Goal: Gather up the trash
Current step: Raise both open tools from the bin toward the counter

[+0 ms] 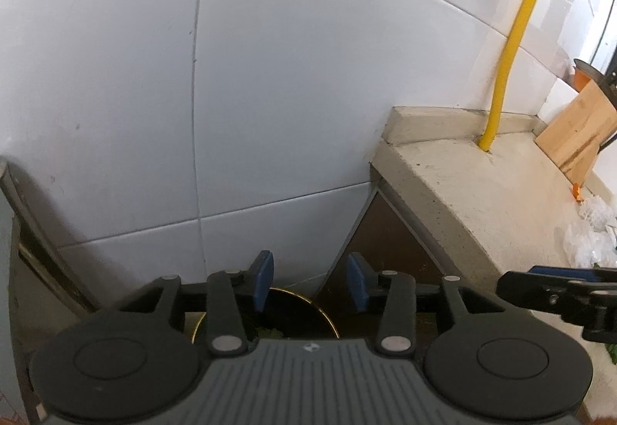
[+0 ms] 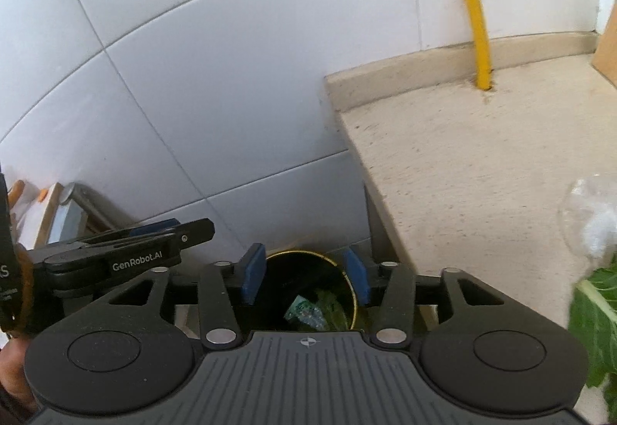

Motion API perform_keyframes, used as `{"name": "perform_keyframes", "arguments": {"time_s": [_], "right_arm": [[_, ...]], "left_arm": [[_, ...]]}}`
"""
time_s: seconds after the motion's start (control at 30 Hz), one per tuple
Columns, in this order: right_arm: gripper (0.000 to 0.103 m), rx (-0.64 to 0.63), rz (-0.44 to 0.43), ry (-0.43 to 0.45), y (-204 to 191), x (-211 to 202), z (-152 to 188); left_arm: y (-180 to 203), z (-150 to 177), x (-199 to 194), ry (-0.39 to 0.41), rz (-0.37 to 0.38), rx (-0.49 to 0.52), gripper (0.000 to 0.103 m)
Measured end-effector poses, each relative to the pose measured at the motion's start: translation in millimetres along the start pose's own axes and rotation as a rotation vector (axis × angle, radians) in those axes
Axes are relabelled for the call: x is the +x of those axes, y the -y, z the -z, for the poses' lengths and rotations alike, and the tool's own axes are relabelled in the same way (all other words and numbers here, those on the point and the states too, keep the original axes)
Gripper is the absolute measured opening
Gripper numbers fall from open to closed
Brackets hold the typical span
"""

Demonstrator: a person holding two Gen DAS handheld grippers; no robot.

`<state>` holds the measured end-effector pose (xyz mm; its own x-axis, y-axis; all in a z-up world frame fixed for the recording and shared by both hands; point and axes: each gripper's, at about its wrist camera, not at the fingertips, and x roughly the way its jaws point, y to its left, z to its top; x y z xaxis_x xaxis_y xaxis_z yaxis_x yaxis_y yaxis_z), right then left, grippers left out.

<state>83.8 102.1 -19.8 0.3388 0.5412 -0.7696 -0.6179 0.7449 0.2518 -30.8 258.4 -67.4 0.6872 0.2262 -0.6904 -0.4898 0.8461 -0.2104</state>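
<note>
left gripper [image 1: 310, 280]: blue pads spread, nothing between them; held above the bin.
right gripper [image 2: 304, 278]: blue pads spread wide, nothing pinched; poised over the bin mouth.
trash bin [image 2: 349, 294]: dark, round, gold-rimmed; on the floor beside the counter's end, against the tiled wall.
trash in bin [image 2: 306, 313]: a green-printed wrapper and leafy scraps lying inside.
counter [image 2: 482, 170]: beige stone, speckled.
yellow pipe [image 2: 476, 12]: upright, entering the counter near the wall.
leafy greens [image 2: 595, 313]: on the counter at the right edge, just below a clear plastic bag [image 2: 590, 216].
cutting board [image 1: 578, 132]: wooden, leaning against the wall.
</note>
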Motion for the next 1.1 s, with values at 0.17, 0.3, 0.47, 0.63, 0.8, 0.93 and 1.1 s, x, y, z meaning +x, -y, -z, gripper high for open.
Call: {"name": "perform_keyframes", "arguments": {"time_s": [0.17, 0.3, 0.47, 0.63, 0.8, 0.93, 1.1], "right_arm": [[0.062, -0.009, 0.041, 0.038, 1.6, -15.8, 3.7], [0.066, -0.017, 0.079, 0.097, 2.8, -33.1, 5.5], [0.067, -0.001, 0.128, 0.164, 8.9, -51.6, 10.0], [0.067, 0.018, 0.19, 0.171, 17.0, -56.6, 11.7], [0.068, 0.028, 0.209, 0.182, 19.7, -64.9, 15.4], [0.069, 0.042, 0.225, 0.191, 21.4, -74.6, 21.1], [0.069, 0.055, 0.244, 0.204, 22.5, -80.8, 22.3]], "left_arm": [[4.7, -0.2, -7.7, 0.026, 0.016, 0.021, 0.038], [10.1, 0.2, -12.8, 0.046, 0.017, 0.051, 0.041], [18.7, 1.2, -18.2, 0.075, 0.017, 0.097, 0.042], [24.7, 2.0, -26.2, 0.097, 0.05, 0.122, 0.046], [31.7, 2.5, -33.5, 0.118, 0.087, 0.145, 0.047], [36.7, 1.9, -38.2, 0.138, 0.112, 0.162, 0.047], [39.7, 2.0, -45.4, 0.159, 0.136, 0.169, 0.051]]}}
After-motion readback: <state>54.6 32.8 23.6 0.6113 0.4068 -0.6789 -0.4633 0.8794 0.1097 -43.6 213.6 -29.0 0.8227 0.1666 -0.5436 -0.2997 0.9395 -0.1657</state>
